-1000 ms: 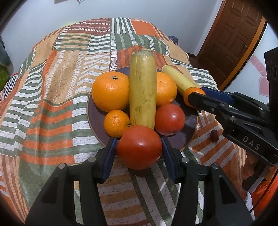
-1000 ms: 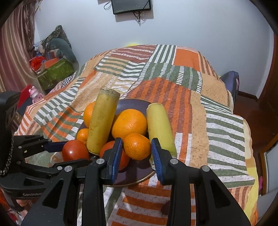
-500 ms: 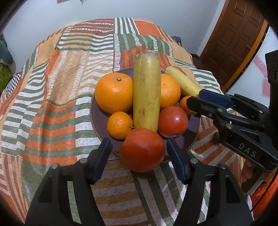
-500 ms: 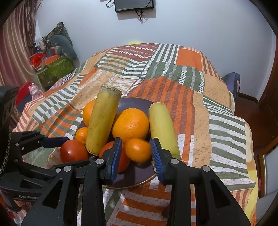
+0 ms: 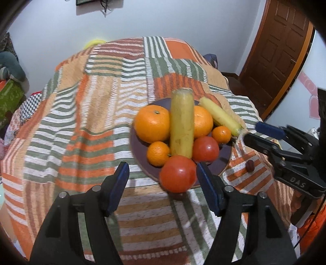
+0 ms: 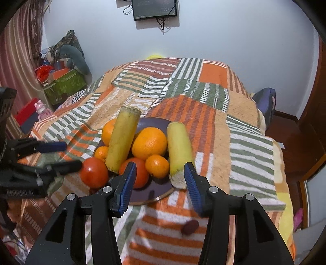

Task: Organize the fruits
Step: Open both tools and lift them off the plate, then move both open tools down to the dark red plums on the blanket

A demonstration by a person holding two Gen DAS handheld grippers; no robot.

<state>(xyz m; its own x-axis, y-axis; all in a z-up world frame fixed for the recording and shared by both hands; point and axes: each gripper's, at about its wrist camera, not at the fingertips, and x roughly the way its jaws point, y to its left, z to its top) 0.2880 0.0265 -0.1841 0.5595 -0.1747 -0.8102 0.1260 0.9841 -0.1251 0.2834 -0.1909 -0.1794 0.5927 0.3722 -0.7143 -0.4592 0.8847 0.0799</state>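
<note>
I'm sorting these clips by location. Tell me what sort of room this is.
Probably a bedroom in a home. The plate of fruit sits on what looks like a bed under a striped patchwork blanket; there is a wall-mounted screen, a wooden panel door, and a box piled with belongings.

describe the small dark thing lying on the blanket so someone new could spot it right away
Start at the dark plate of fruit on the striped blanket. Look off the plate, on the blanket nearer the right gripper: a small maroon lump lies alone. Unlike the oranges and tomatoes, it is tiny, dull and dark.
</note>
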